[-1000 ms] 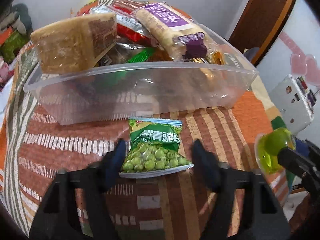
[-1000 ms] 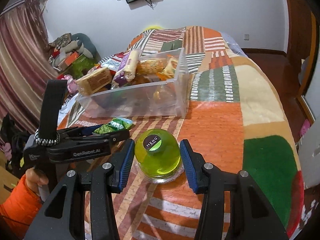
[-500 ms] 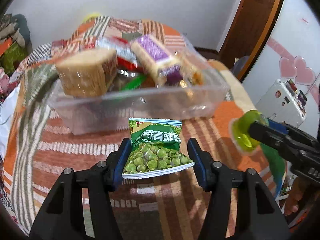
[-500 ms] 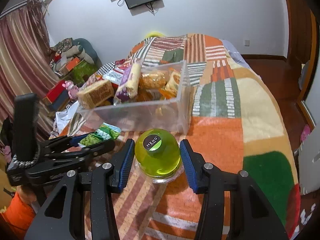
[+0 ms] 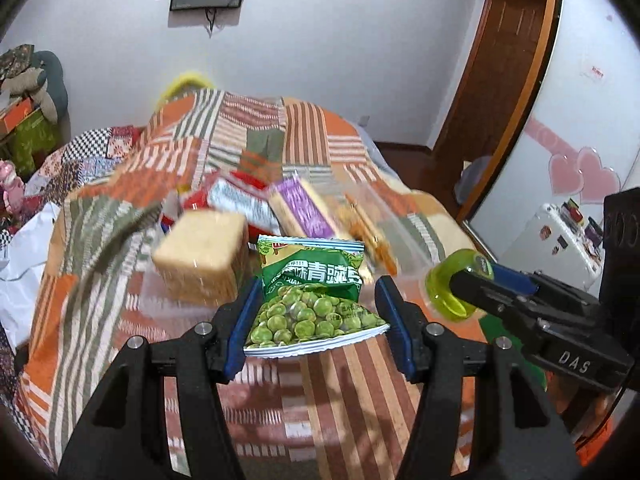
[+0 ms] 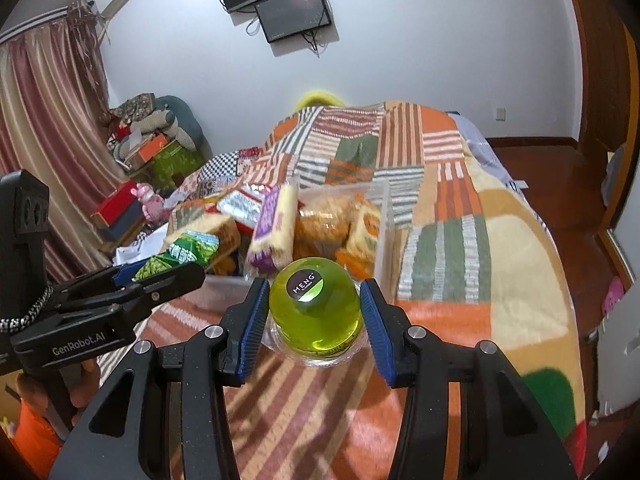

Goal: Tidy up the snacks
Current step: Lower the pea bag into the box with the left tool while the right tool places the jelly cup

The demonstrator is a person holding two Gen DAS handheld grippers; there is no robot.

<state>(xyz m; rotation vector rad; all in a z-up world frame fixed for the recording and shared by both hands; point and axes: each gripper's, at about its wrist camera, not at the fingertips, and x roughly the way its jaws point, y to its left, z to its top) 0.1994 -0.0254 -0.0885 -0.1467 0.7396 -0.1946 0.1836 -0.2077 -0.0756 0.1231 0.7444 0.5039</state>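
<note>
My left gripper [image 5: 316,316] is shut on a green pea snack packet [image 5: 312,296] and holds it up in the air in front of the clear plastic bin [image 5: 404,248]. My right gripper [image 6: 314,312] is shut on a green jelly cup [image 6: 316,314] with a black round label, also lifted above the quilt. The bin [image 6: 382,216] holds several snacks: a tan cake block [image 5: 200,256], a purple-labelled bar [image 5: 304,208] and orange packets [image 6: 324,222]. The jelly cup shows at the right of the left wrist view [image 5: 452,288]; the pea packet shows at the left of the right wrist view [image 6: 180,256].
The bin stands on a bed under a striped patchwork quilt [image 6: 448,248]. Boxes and stuffed toys [image 6: 152,148] pile up at the far left by a curtain. A wooden door [image 5: 500,80] and a white appliance [image 5: 560,240] are at the right.
My left gripper closed on the pea packet and lifted it off the quilt. My right gripper lifted the jelly cup. Both have risen and moved toward the bin.
</note>
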